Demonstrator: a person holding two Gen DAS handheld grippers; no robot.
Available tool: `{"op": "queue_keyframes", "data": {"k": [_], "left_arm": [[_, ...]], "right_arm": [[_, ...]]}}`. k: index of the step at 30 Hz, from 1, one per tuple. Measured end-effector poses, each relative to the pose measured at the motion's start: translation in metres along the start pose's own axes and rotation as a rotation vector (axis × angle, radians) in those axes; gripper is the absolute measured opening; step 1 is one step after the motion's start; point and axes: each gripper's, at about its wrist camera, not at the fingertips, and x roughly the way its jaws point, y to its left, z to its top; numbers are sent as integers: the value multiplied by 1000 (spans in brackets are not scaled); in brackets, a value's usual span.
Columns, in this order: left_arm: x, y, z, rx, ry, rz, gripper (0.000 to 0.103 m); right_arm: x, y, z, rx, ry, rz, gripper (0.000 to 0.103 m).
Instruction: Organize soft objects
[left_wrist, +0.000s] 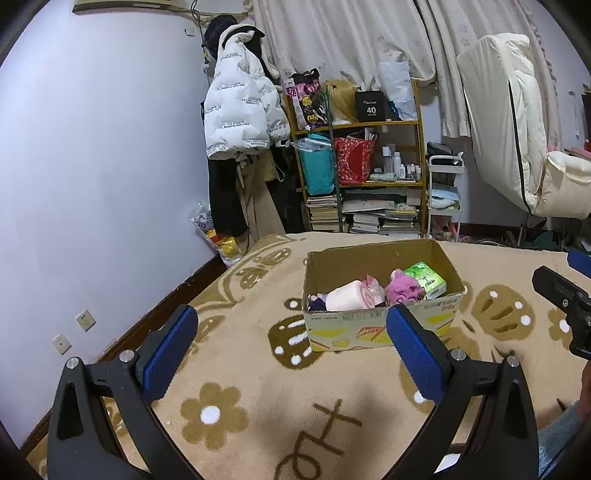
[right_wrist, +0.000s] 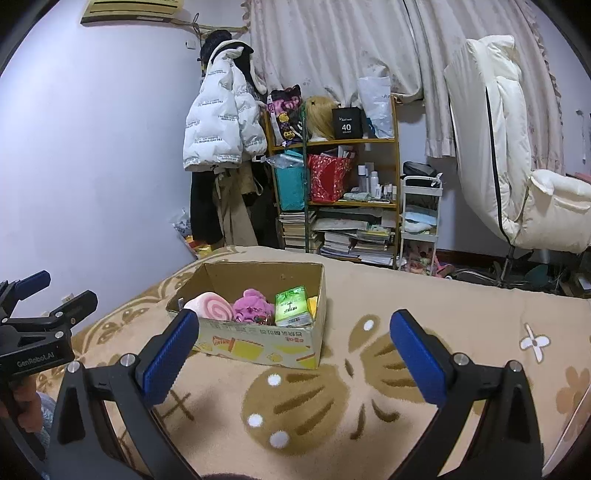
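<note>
A beige fleece blanket with brown flower and butterfly patterns (left_wrist: 258, 369) covers the bed, and on it stands an open brown cardboard box with yellow printed sides (right_wrist: 258, 345). Inside the box lie the soft things: a pink swirl-ended roll-shaped plush (right_wrist: 210, 306) toward the left, a purple-pink stuffed animal (right_wrist: 253, 304) just beside it in the middle, and a green pack of tissues (right_wrist: 293, 306) toward the right, with something yellow (right_wrist: 313, 304) wedged between the pack and the box wall; what it is cannot be told. In the left wrist view a small dark purple item (left_wrist: 317, 302) shows at the box's left end.

The left gripper (left_wrist: 291, 350), black with blue ribbed pads, has its fingers spread wide with nothing between them, above the blanket in front of the box. The right gripper (right_wrist: 295, 354) is likewise spread wide and empty, above the blanket, its left pad (right_wrist: 170, 354) overlapping the box's near left corner in view.
</note>
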Motion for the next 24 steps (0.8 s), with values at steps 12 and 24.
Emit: {"op": "queue_keyframes", "data": {"k": [12,24], "left_arm": [[20,-10,-6,37,31,6,101],[20,-10,-6,36,30,10,101]], "right_arm": [[13,0,-5,-2,37,-6,103],[15,0,-7,-1,38,-6,103]]}}
